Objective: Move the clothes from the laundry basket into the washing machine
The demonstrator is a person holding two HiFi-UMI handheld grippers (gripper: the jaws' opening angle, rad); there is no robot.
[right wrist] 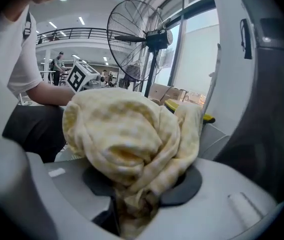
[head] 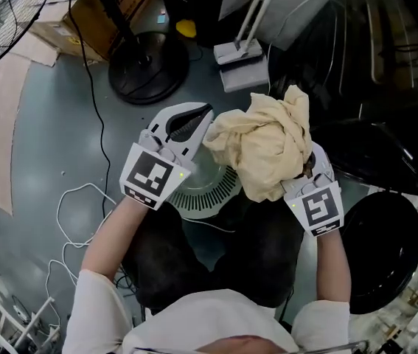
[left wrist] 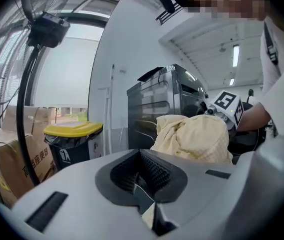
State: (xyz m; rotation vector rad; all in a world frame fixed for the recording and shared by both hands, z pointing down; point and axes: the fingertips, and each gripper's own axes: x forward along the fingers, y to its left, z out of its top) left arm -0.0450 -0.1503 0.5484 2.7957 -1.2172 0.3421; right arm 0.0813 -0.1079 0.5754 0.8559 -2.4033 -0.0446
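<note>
Right gripper (right wrist: pixel 131 209) clamping yellow cloth bundle (head: pixel 264 150); washing machine (head: pixel 371 57) lying just right of bundle, nearer this hand; left gripper (head: pixel 197 120) jaws resting together, carrying nothing

A big workshop-like hall: bare grey floor (head: pixel 43 135) strewn with loose cables (head: pixel 68 198), stacked cardboard boxes (left wrist: pixel 11 149), a tall pedestal fan (right wrist: pixel 140 38), a yellow-lidded bin (left wrist: pixel 74 141), ceiling strip lights (left wrist: pixel 236 55), a railed upper gallery (right wrist: pixel 71 33)

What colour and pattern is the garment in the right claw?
The garment is pale yellow with a faint check; clearest in the right gripper view.
</note>
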